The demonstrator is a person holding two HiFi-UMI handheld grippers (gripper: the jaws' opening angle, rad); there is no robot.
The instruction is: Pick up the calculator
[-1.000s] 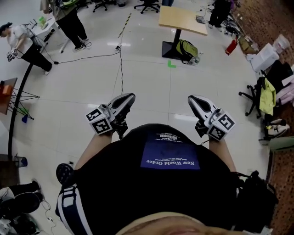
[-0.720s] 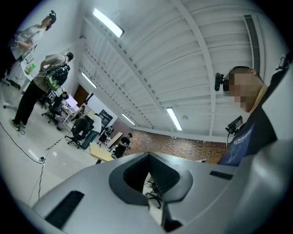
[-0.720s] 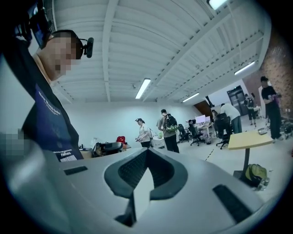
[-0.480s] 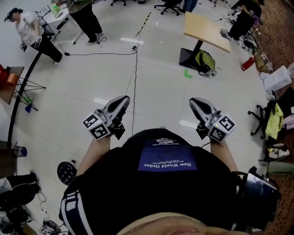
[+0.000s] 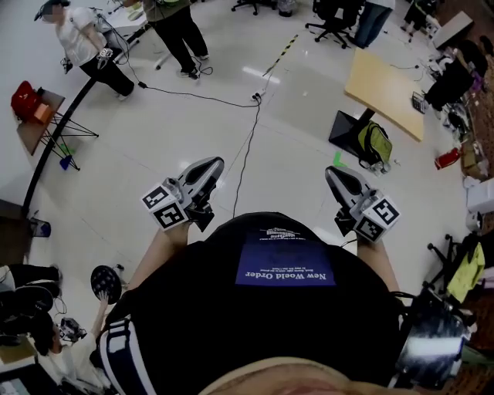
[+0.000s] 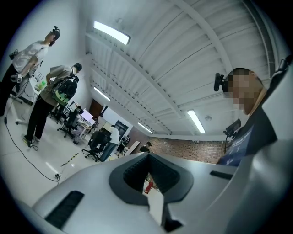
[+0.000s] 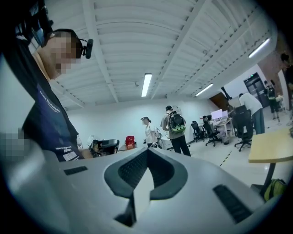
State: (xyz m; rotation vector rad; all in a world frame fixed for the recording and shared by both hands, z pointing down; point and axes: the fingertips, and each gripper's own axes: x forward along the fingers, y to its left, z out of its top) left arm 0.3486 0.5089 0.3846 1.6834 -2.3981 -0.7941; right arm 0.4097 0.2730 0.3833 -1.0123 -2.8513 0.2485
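Note:
No calculator shows clearly in any view. A small dark thing lies on the far edge of a wooden table at the upper right; what it is I cannot tell. My left gripper is held level in front of the person's black shirt, over the white floor, jaws shut and empty. In the left gripper view the left gripper has its pads together, facing the room and ceiling. My right gripper is held the same way on the right, and in its own view the right gripper is shut with nothing in it.
A green backpack leans on the table's black base. A black cable runs across the floor ahead. Two people stand at the upper left, office chairs at the back, clutter along the left edge.
The view has swung: the table and backpack have slid right and down in the picture, and the people at the upper left have come further in. Both grippers stay shut before the torso.

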